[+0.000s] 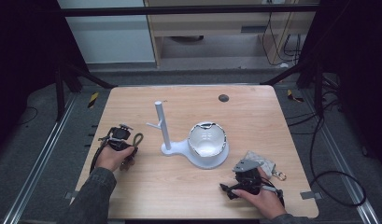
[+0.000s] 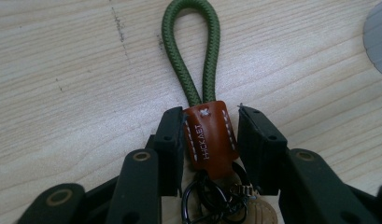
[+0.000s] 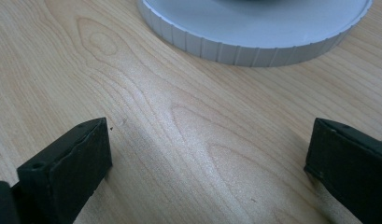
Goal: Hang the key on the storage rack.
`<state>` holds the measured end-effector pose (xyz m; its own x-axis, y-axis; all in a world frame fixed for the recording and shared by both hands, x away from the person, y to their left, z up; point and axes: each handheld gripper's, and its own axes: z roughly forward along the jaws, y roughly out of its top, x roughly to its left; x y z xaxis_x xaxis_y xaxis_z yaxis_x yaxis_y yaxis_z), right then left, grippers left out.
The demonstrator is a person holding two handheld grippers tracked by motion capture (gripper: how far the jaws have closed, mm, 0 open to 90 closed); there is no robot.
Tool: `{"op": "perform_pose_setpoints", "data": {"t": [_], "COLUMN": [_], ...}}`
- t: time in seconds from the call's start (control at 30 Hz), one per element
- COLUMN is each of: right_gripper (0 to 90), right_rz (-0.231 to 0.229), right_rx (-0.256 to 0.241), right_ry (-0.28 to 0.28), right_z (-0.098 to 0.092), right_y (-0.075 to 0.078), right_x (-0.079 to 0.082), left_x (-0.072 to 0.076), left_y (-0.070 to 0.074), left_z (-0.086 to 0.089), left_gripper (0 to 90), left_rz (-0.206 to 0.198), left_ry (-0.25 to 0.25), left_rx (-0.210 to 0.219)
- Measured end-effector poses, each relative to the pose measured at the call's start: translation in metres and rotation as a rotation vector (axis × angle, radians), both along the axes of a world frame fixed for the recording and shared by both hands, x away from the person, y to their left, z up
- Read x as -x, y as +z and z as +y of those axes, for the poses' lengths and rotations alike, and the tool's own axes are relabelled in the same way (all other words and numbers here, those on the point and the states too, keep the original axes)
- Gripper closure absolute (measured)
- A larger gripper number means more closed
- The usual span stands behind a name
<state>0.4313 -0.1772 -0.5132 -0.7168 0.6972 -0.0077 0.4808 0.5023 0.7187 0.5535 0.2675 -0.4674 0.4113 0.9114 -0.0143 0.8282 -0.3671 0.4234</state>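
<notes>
The left gripper [image 2: 211, 140] straddles the keychain [image 2: 208, 135] on the table [image 2: 76, 84], jaws spread to either side of its brown leather tab and not yet pinching. The green cord loop [image 2: 191, 51] runs straight ahead of the jaws, along the gripper's own line. The stand [image 1: 163, 128] lies to its right. The right gripper [image 3: 207, 158] is spread wide over bare wood, well apart.

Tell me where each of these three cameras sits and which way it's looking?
High view: above the person's side, looking forward and down on the table; forearms and hands show.
Left gripper view: rides the left gripper, looking along its fingers at a green-looped keychain.
Right gripper view: rides the right gripper, facing the white stand.
Shared: the stand and the tabletop.
</notes>
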Motion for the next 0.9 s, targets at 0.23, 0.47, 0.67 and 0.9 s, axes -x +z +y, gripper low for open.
{"op": "perform_pose_setpoints", "data": {"t": [0.23,0.47,0.67,0.9], "right_gripper": [0.2,0.2,0.2,0.2], "right_rz": [0.0,-0.004,-0.003,-0.002], "right_rx": [0.0,0.0,-0.001,-0.002], "right_ry": [0.0,0.002,0.002,0.002], "right_z": [0.0,0.0,0.0,0.0], "right_y": [0.0,0.0,0.0,0.0], "right_x": [0.0,0.0,0.0,0.0], "left_x": [-0.001,0.003,0.02,0.044], "left_y": [-0.003,0.002,0.013,0.024], "left_z": [-0.003,-0.003,0.003,0.008], "left_gripper": [60.8,65.7,65.7,65.8], "left_rz": [-0.01,-0.037,-0.103,-0.188], "left_ry": [-0.009,-0.037,-0.067,-0.112], "left_rx": [-0.021,-0.017,0.025,0.063]}}
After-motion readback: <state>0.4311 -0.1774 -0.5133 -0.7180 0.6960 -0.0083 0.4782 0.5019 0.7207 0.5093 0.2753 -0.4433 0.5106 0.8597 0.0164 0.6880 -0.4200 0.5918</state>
